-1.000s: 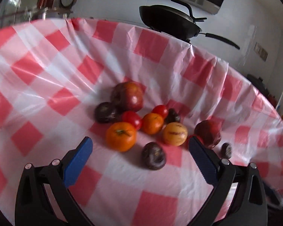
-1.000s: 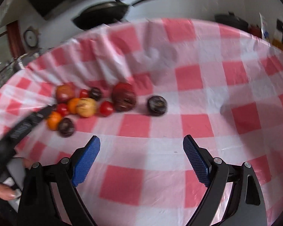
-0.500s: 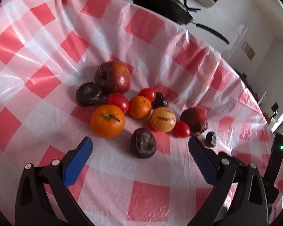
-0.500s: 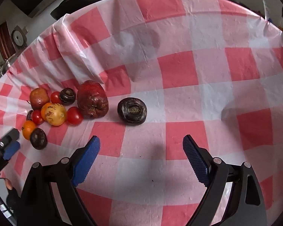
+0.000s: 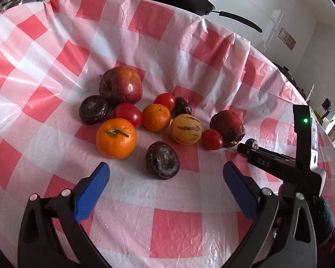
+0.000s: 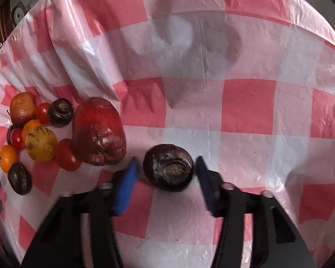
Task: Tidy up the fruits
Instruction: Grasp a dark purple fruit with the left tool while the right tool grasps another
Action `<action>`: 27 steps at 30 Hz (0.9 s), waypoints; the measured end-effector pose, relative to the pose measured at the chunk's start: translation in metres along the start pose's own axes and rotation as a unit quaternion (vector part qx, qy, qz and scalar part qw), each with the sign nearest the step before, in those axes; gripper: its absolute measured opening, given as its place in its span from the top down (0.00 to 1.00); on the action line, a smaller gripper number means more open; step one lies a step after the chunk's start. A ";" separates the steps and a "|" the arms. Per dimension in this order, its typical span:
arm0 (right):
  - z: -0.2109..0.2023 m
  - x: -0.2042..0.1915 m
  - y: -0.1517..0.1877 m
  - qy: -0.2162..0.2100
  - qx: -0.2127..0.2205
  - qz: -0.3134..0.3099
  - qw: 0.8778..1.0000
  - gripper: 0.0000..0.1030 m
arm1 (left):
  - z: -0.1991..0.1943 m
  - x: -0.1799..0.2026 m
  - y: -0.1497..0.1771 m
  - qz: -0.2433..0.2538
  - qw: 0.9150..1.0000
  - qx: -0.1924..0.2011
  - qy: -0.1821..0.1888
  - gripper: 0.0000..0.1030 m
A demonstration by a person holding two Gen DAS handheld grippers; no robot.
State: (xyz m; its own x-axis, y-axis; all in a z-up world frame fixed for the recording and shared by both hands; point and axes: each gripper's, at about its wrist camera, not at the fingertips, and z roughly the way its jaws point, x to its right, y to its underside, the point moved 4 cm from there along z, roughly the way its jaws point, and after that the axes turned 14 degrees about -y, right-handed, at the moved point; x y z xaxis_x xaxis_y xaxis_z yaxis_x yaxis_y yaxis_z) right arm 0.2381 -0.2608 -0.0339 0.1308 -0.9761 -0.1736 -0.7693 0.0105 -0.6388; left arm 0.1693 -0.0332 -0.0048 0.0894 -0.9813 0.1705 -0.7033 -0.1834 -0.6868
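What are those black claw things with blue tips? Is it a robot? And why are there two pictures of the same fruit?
No robot here: a person holds one grabbing tool in each hand, and each carries a camera looking out between its blue tips. One picture comes from the left tool, which is open and empty. The other comes from the right tool, whose tips sit on both sides of a dark purple fruit but do not squeeze it yet. Everything lies on a red and white checked tablecloth. The other fruit sits in a bunch: a red apple, a big orange, a yellow striped fruit and small red tomatoes.
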 end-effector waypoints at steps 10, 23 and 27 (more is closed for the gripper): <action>-0.057 -0.007 0.040 -0.081 0.101 0.118 0.985 0.60 | 0.005 0.003 0.000 0.009 1.000 -0.004 -0.015 0.04; -0.045 -0.005 0.039 -0.121 0.092 0.139 0.979 0.60 | 0.040 0.021 -0.008 0.062 0.993 -0.046 -0.085 0.62; -0.045 -0.004 0.041 -0.128 0.092 0.143 0.977 0.60 | 0.035 0.013 -0.010 0.043 0.996 -0.039 -0.066 0.62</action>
State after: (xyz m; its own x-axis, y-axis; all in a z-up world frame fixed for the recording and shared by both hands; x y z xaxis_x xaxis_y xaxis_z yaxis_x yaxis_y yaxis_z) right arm 0.1784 -0.2664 -0.0256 0.0970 -0.8412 -0.5319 -0.6742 0.3376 -0.6568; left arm 0.2023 -0.0461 -0.0209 0.1144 -0.9933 0.0156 -0.7647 -0.0981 -0.6368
